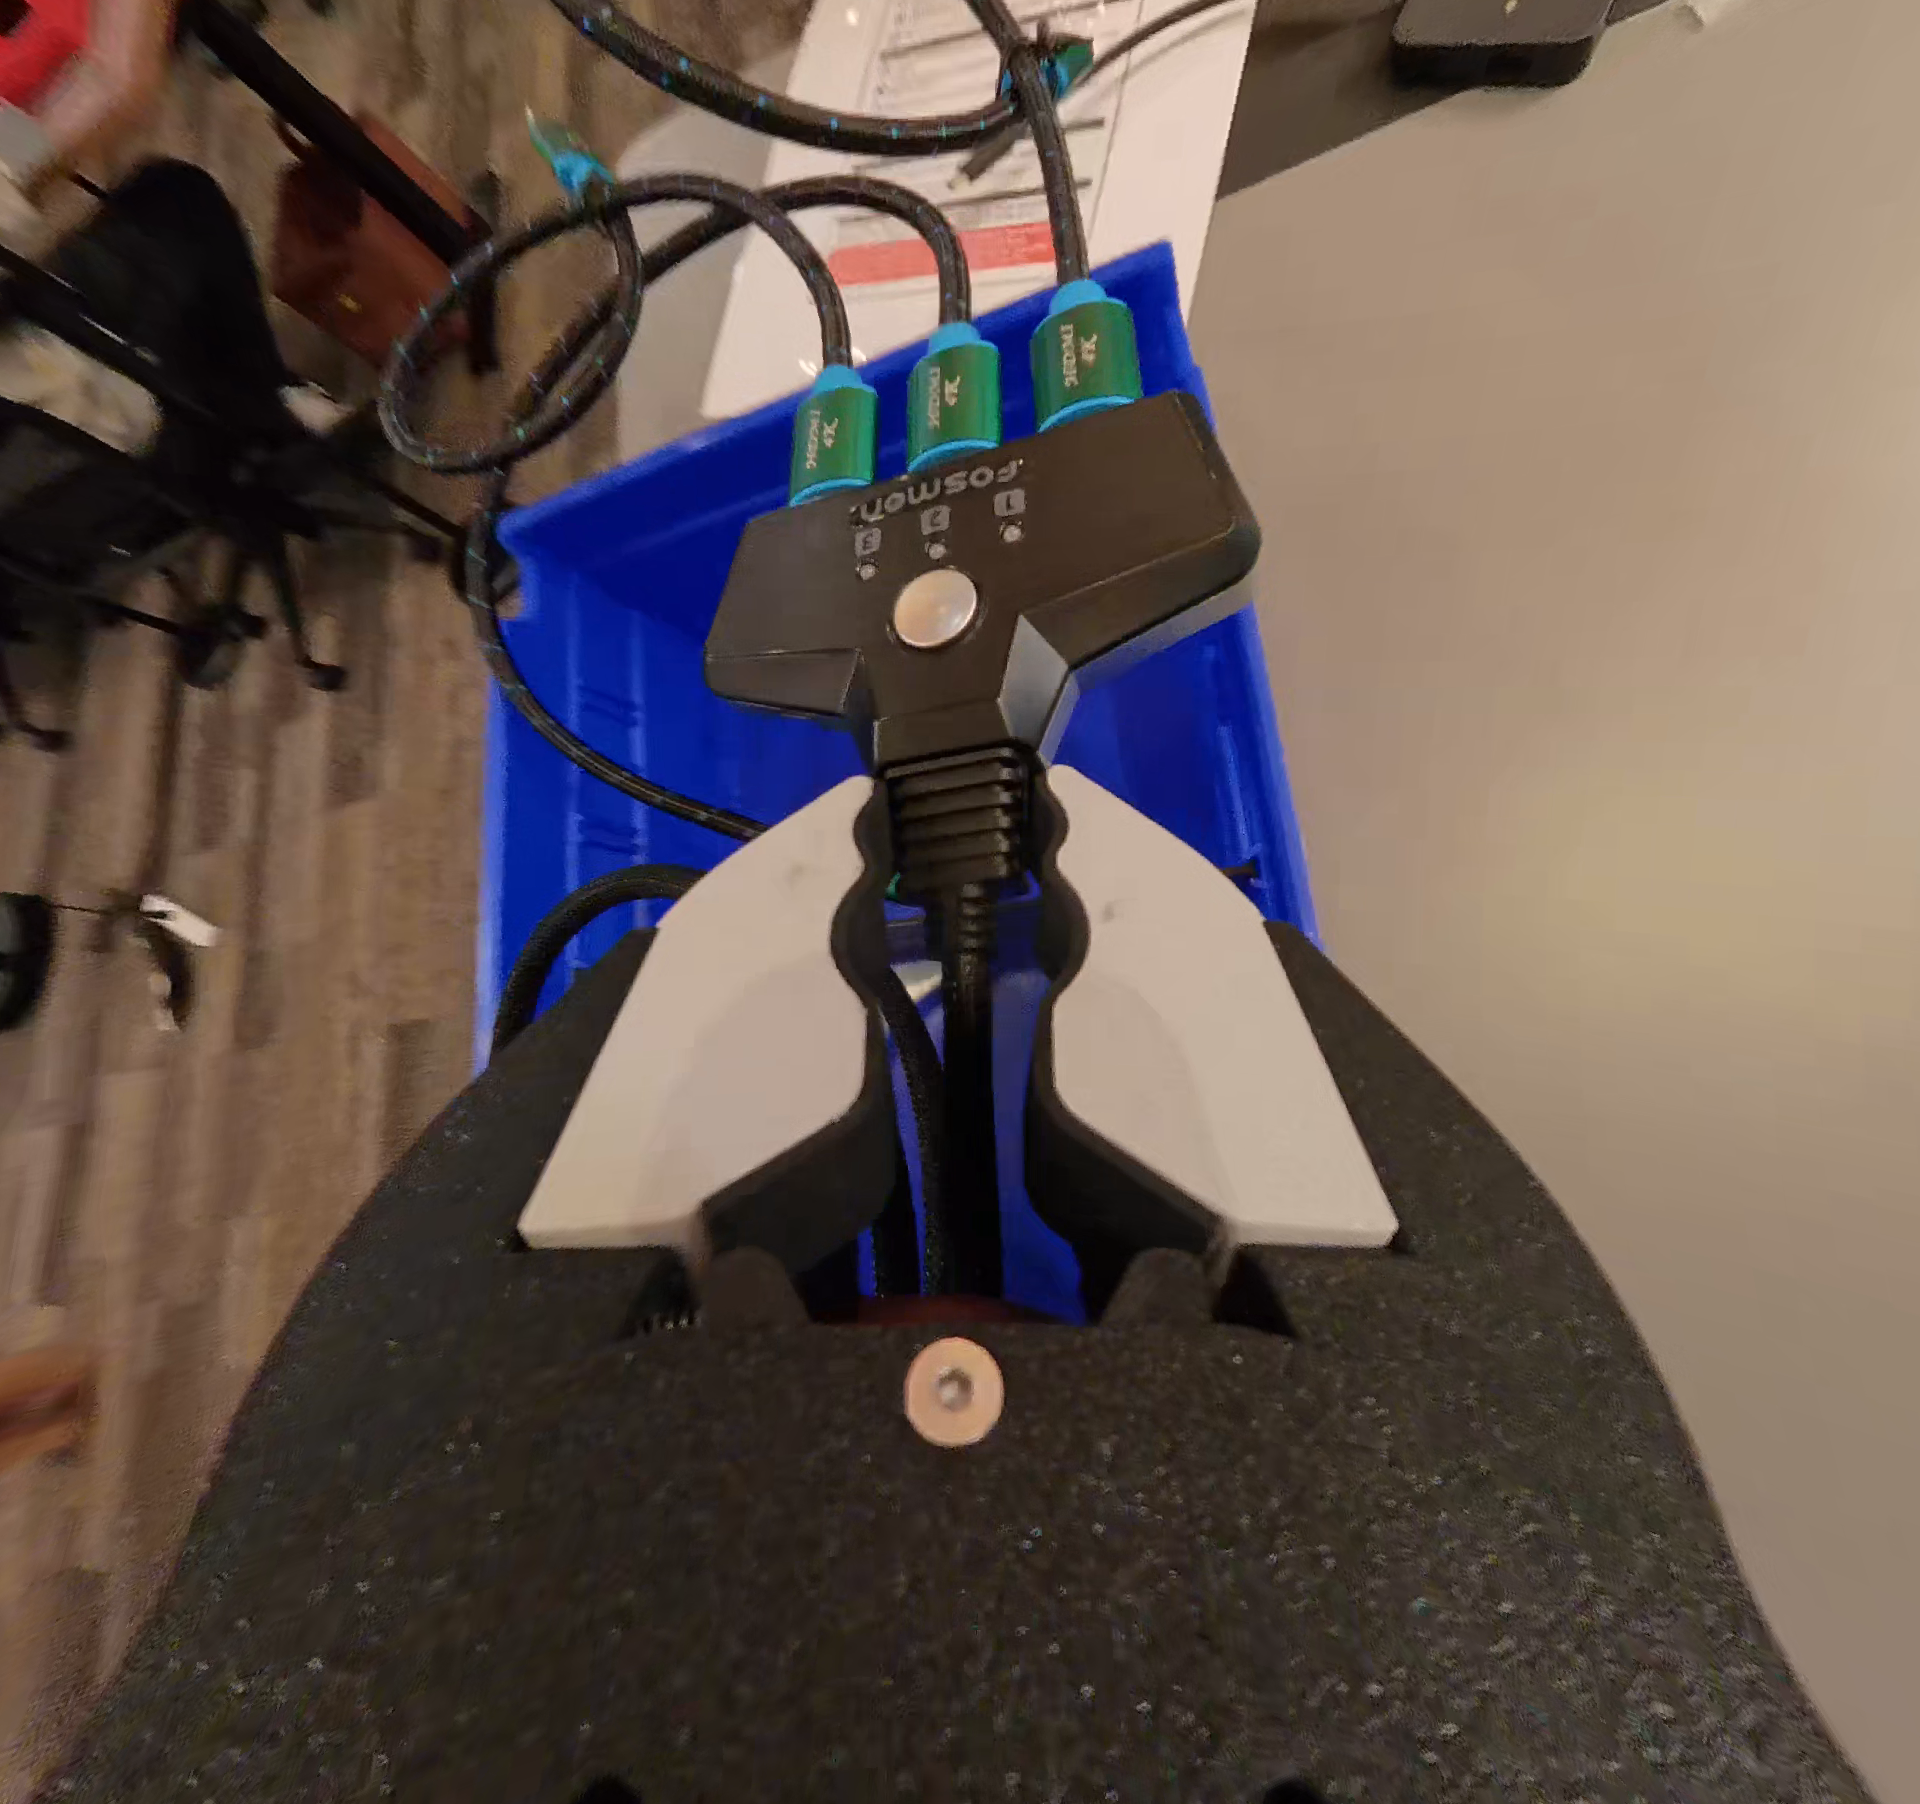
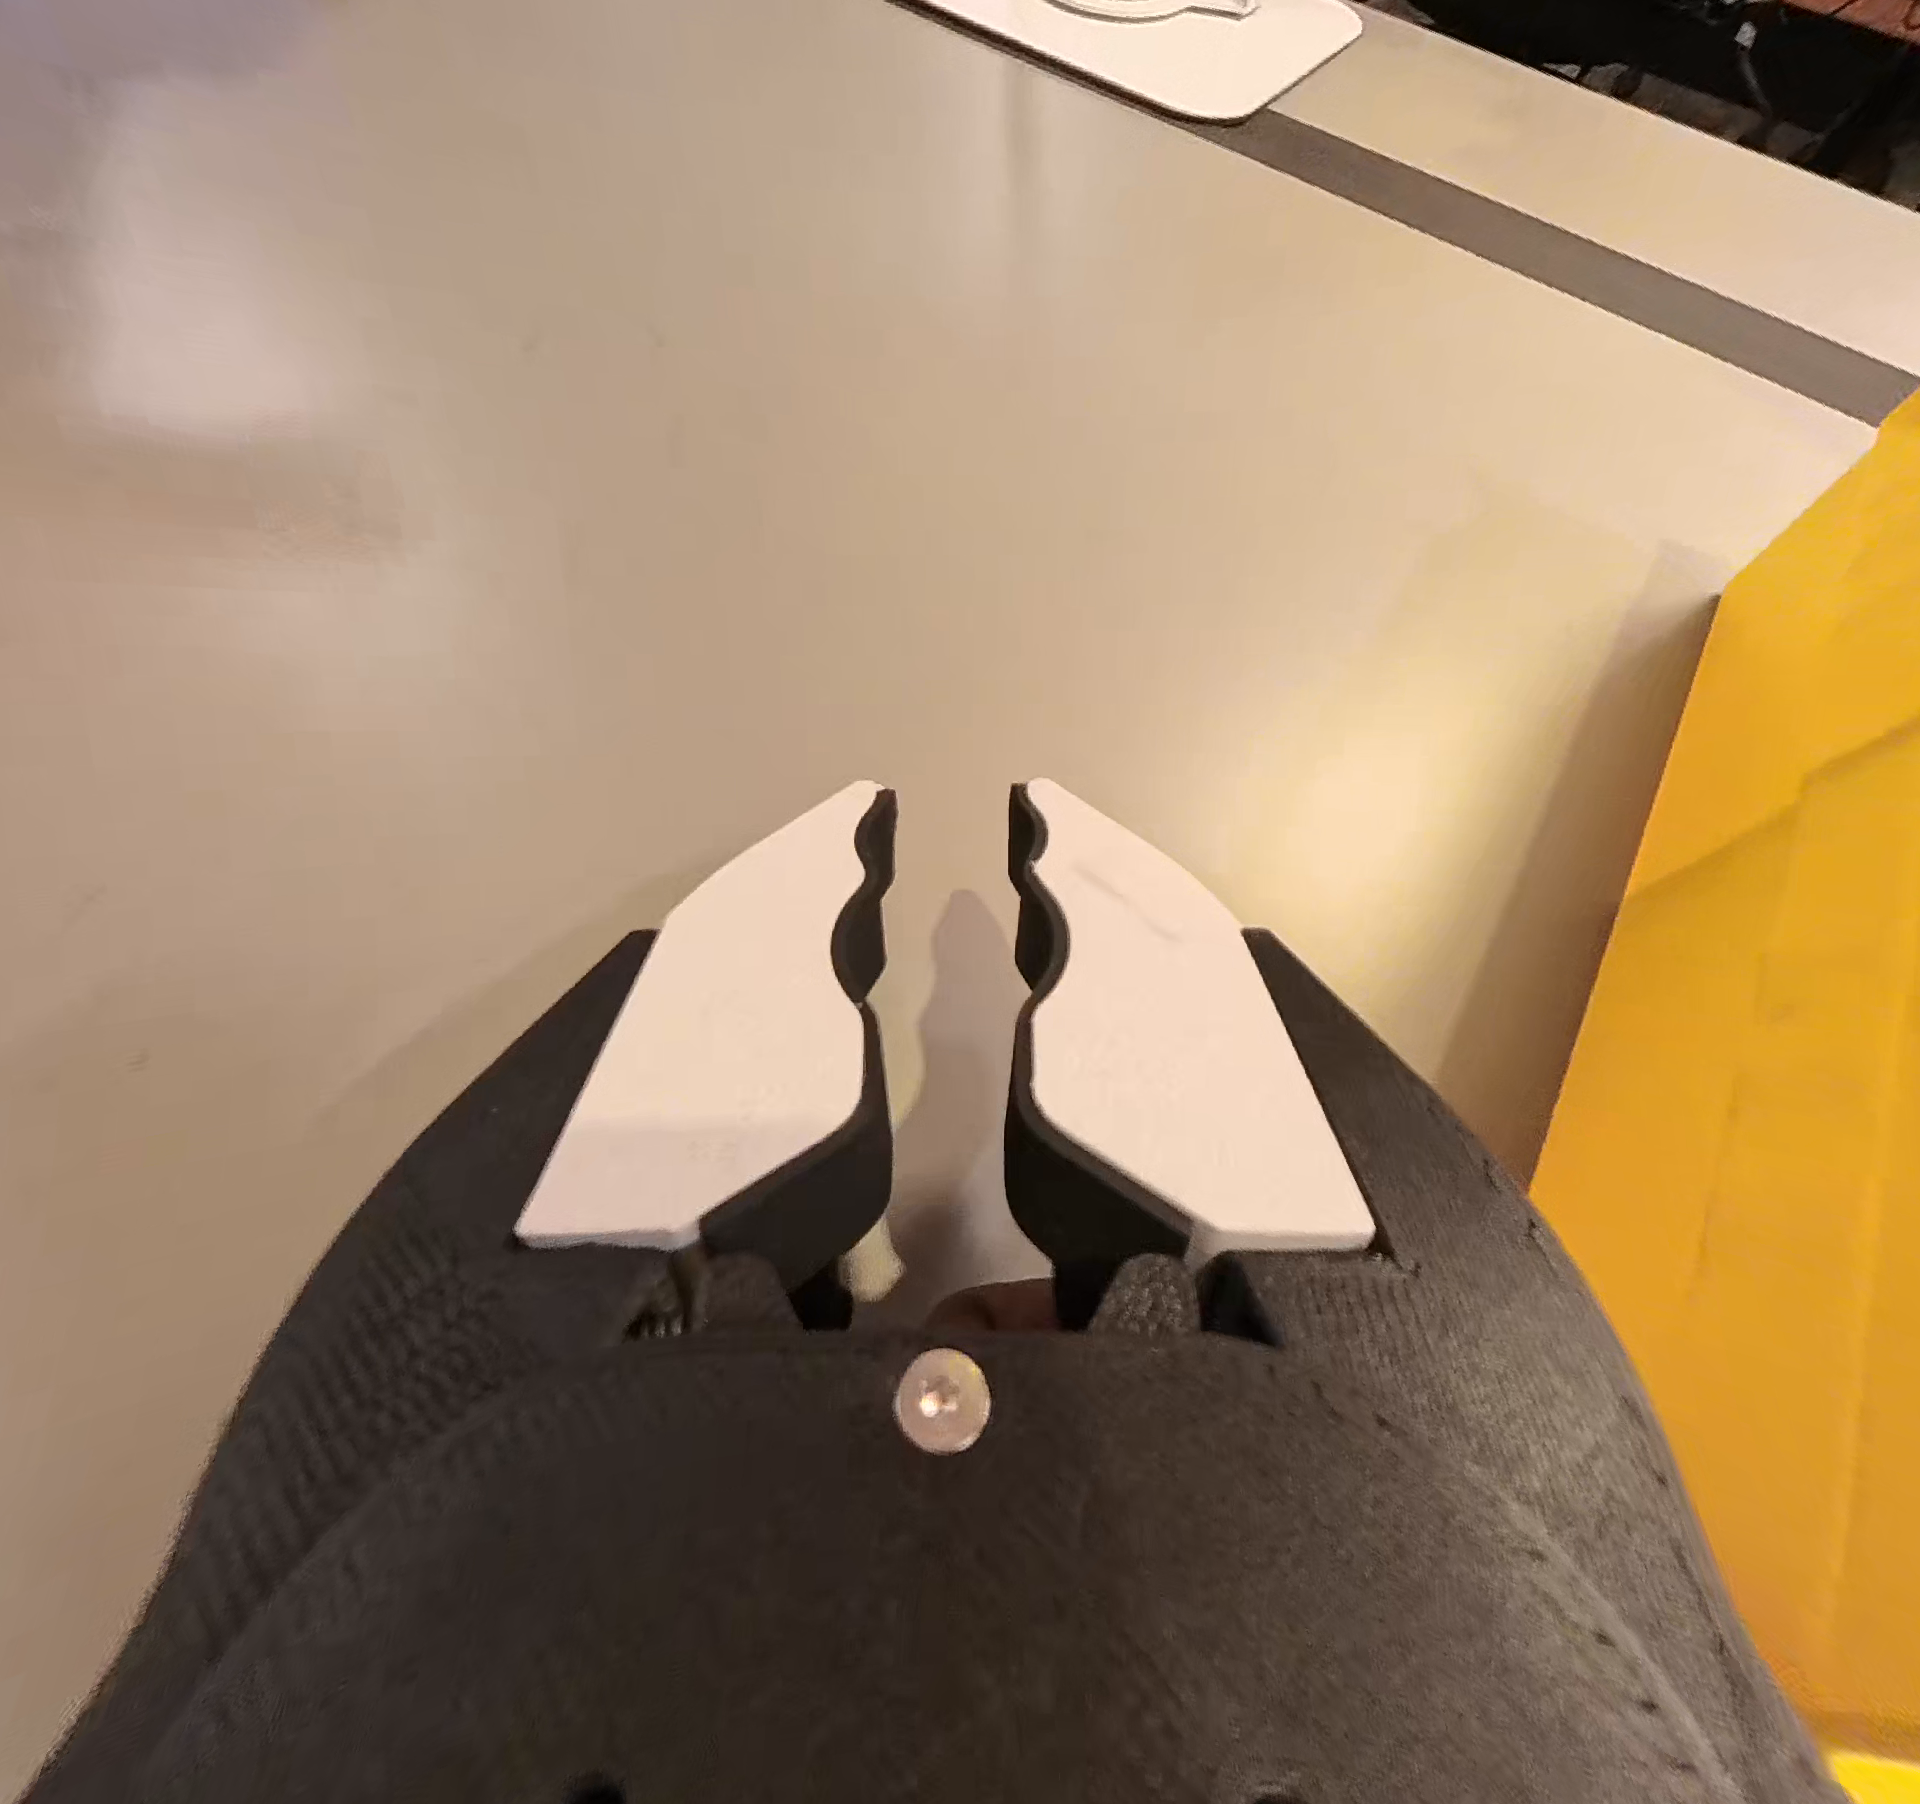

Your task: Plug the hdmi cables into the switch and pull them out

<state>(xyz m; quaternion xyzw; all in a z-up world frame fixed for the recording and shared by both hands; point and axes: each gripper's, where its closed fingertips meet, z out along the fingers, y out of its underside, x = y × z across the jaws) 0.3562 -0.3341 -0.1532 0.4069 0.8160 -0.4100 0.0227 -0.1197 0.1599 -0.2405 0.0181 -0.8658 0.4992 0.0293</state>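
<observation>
left gripper (image 1: 961,804) clamped on switch (image 1: 977,575) neck, held over blue bin (image 1: 623,632) | three cables (image 1: 1086,362) plugged in ahead, looping left | right gripper (image 2: 951,804) fingers apart, holding nothing, over bare table (image 2: 727,404); yellow bin (image 2: 1787,923) right, white stand (image 2: 1112,19) ahead

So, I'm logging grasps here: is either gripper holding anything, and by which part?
The left gripper holds the black switch by the ribbed collar where its cable leaves, pinched between the fingers. The right gripper holds nothing, fingers apart.

Black switch (image 1: 977,559), three green-blue hdmi cables (image 1: 951,404) plugged in, above blue bin (image 1: 623,715).
</observation>
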